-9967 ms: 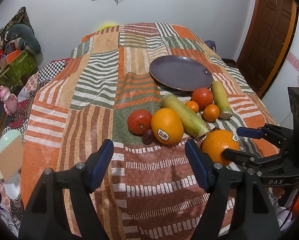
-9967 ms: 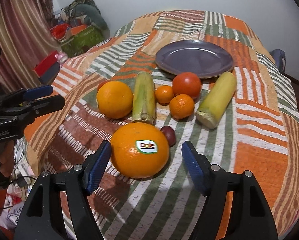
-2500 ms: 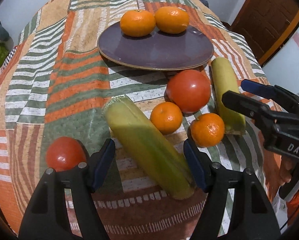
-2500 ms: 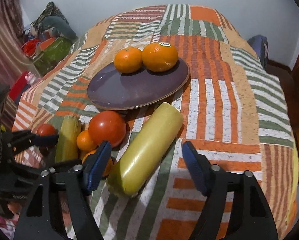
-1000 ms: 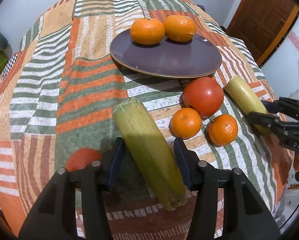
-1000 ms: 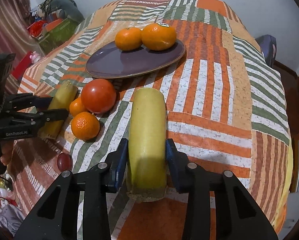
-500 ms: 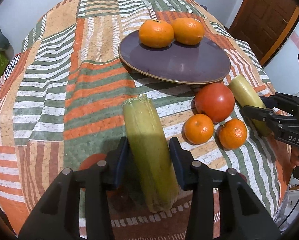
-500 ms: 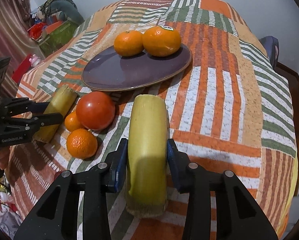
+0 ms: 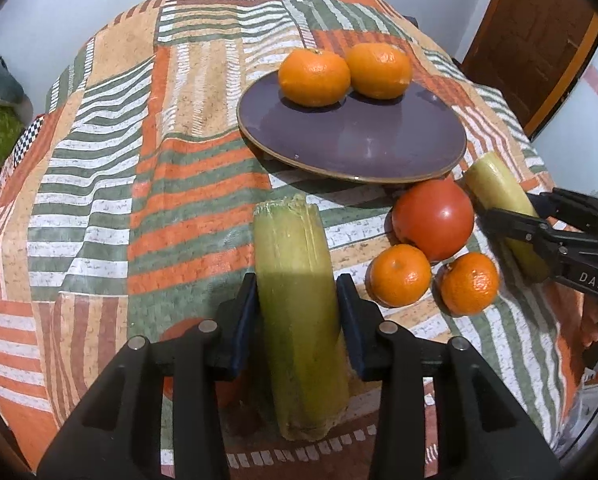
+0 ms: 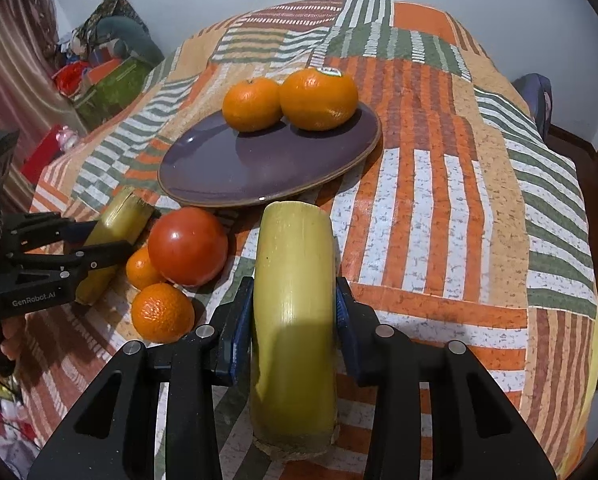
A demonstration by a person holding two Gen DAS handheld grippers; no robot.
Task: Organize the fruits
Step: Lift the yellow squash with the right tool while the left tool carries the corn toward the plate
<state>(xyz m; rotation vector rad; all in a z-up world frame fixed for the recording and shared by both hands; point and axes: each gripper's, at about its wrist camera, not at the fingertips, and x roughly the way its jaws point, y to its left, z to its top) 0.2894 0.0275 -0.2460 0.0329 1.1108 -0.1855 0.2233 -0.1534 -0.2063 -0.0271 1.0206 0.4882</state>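
Note:
My left gripper point(image 9: 297, 304) is shut on a green corn cob in its husk point(image 9: 295, 280), held just above the cloth. My right gripper point(image 10: 295, 308) is shut on a yellow corn cob point(image 10: 295, 300), also lifted. A purple plate point(image 9: 359, 136) holds two big oranges point(image 9: 315, 76) at its far side. In front of the plate lie a red tomato point(image 9: 433, 218) and two small tangerines point(image 9: 401, 276). A second tomato point(image 9: 183, 328) peeks from behind my left fingers. In the right wrist view the plate point(image 10: 235, 172), tomato point(image 10: 187, 246) and left gripper point(image 10: 99, 252) show.
A patchwork cloth point(image 9: 139, 160) covers the round table. A wooden door point(image 9: 539, 32) stands at the right. Bags and boxes point(image 10: 99, 72) lie on the floor at the left. A small dark fruit point(image 9: 243, 420) lies under the left gripper.
Both grippers closed on their corn cobs about a second ago and have since lifted and moved them toward the plate. The cobs now point straight ahead.

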